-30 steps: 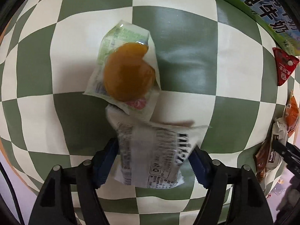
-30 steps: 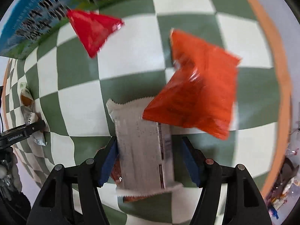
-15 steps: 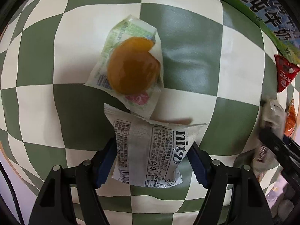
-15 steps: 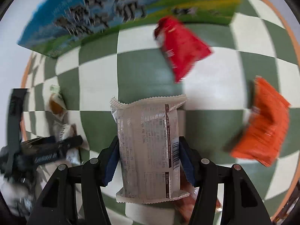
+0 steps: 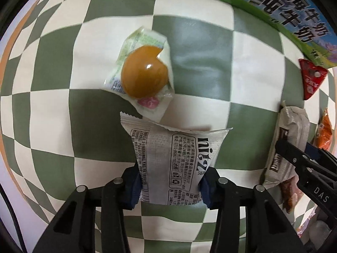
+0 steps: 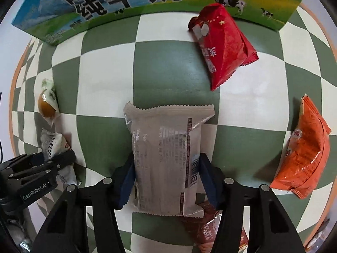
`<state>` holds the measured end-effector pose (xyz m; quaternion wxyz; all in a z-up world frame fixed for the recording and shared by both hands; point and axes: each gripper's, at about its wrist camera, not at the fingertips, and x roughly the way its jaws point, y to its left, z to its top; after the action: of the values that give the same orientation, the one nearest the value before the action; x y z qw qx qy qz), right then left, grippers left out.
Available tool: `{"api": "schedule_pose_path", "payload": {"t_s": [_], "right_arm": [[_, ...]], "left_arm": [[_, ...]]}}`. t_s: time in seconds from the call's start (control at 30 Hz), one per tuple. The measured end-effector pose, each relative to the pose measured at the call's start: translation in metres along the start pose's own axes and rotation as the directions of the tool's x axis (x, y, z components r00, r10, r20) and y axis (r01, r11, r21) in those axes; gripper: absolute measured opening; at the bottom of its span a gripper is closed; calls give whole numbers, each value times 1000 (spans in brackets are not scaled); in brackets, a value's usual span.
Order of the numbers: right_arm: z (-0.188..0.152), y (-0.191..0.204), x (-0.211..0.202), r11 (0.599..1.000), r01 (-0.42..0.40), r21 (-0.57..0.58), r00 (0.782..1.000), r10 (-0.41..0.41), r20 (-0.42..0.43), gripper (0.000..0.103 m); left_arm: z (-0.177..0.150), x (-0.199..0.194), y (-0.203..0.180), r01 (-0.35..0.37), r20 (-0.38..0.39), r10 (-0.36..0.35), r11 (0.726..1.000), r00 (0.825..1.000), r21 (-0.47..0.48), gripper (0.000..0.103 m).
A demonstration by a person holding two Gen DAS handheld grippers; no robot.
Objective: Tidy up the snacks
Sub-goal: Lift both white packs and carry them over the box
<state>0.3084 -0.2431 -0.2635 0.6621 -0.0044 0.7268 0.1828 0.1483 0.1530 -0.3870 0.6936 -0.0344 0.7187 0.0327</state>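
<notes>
Left wrist view: left gripper (image 5: 169, 186) clamped on a grey printed snack packet (image 5: 174, 158), jaws just drawn in onto its sides.
Beyond that packet: clear-wrapped brown bun (image 5: 144, 74), lower corner overlapping the packet's top seam, on the checked tablecloth (image 5: 52, 63).
Right wrist view: right gripper (image 6: 166, 181), jaws just narrowing, pads against both sides of a pale beige packet (image 6: 166, 154).
Far edge of the cloth: milk carton box (image 6: 126, 2), red packet (image 6: 223, 46) just before it.
Right edge: orange packet (image 6: 303, 151).
</notes>
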Motion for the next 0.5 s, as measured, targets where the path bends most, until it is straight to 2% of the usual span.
{"api": "schedule_pose_path", "payload": {"t_s": [0.13, 0.27, 0.37, 0.5], "right_arm": [[-11, -9, -28, 998, -65, 14, 997, 65, 31, 57], [-11, -9, -60, 992, -128, 15, 988, 127, 85, 57], [-1, -12, -98, 983, -185, 17, 974, 181, 137, 57], [27, -32, -162, 970, -244, 4, 941, 236, 242, 57]], "left_arm": [[9, -38, -17, 27, 47, -29, 999, 998, 34, 41], [13, -86, -35, 92, 110, -98, 994, 989, 61, 41], [27, -137, -51, 163, 175, -177, 982, 969, 93, 41], [69, -196, -57, 199, 253, -234, 967, 939, 158, 41]]}}
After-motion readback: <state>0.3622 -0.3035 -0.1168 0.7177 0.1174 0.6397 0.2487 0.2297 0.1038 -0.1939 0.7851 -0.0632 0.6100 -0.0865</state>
